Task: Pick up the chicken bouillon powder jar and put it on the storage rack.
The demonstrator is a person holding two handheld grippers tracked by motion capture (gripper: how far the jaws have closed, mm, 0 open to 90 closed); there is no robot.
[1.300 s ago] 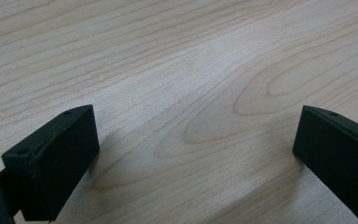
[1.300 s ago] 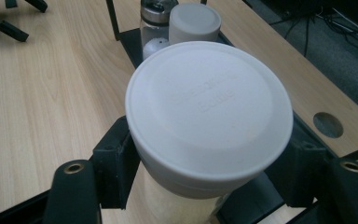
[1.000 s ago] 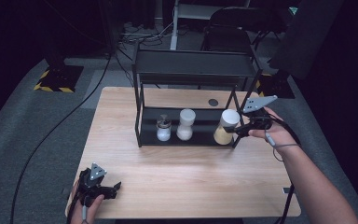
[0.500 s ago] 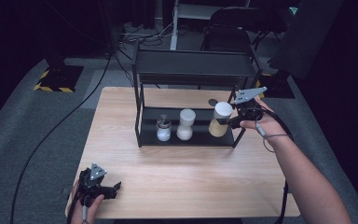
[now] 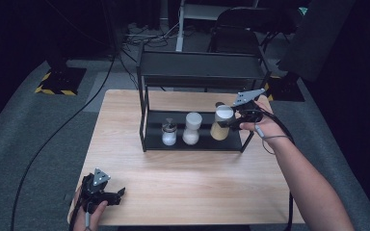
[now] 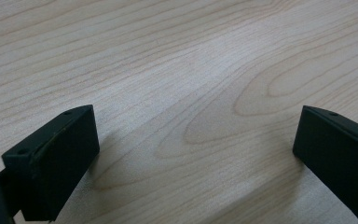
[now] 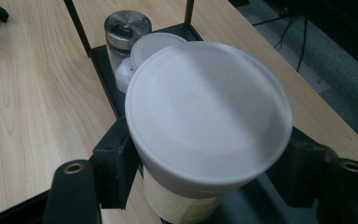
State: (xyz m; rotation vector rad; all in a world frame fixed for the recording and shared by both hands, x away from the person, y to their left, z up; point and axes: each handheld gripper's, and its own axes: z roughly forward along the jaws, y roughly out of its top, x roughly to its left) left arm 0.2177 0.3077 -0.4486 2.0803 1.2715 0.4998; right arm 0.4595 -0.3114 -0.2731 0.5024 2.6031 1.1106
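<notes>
My right gripper (image 5: pixel 227 123) is shut on a jar (image 5: pixel 220 126) with a white lid and yellowish contents, gripped just under the lid. The jar hangs at the right end of the lower shelf of a black two-level rack (image 5: pixel 200 72), slightly tilted. In the right gripper view the jar (image 7: pixel 208 116) sits between both black pads. Further along the shelf stand a white-lidded jar (image 5: pixel 191 129) and a small glass jar with a metal cap (image 5: pixel 169 134). My left gripper (image 5: pixel 118 195) rests at the table's front left, open, with bare wood between its jaws (image 6: pixel 196 154).
The wooden table (image 5: pixel 197 187) has free surface in front of the rack. The rack's right posts (image 5: pixel 244 142) stand close to the held jar. Behind the table are a dark chair (image 5: pixel 236 29), floor cables (image 5: pixel 53 139) and a yellow-black striped base (image 5: pixel 58 82).
The right gripper has carried the jar leftward from beside the rack's right end to the lower shelf. The left gripper has stayed put.
</notes>
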